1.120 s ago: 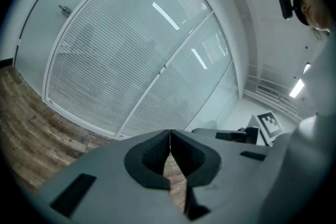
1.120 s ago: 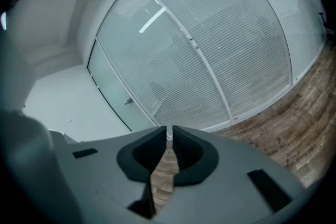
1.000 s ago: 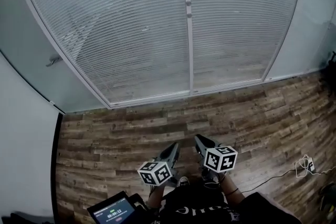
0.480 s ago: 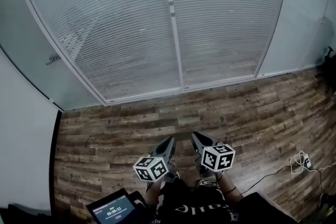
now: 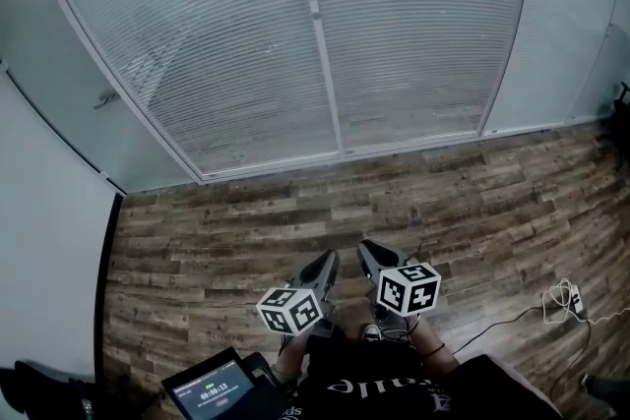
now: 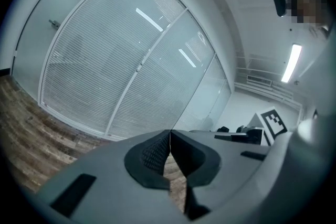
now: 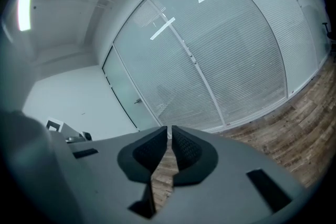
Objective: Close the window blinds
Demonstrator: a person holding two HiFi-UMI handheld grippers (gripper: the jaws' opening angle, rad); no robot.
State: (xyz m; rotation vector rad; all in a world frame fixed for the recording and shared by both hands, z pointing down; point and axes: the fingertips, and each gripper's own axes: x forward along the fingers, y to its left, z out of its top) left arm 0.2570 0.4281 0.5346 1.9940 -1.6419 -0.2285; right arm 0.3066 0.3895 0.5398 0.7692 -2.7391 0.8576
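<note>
- Left gripper (image 5: 325, 263): fingers (image 6: 153, 152) pressed together, nothing in them.
- Right gripper (image 5: 366, 253): fingers (image 7: 187, 150) a thin slit apart, empty too.
- Both sit side by side over the brown wood-plank floor (image 5: 492, 202), well apart from the white slatted window blinds (image 5: 226, 44) ahead.

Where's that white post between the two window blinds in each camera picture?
Head view: the white post runs down from top centre.
Left gripper view: it slants across the middle.
Right gripper view: it crosses the centre diagonally.
Shared landmark: the door handle, further left.
</note>
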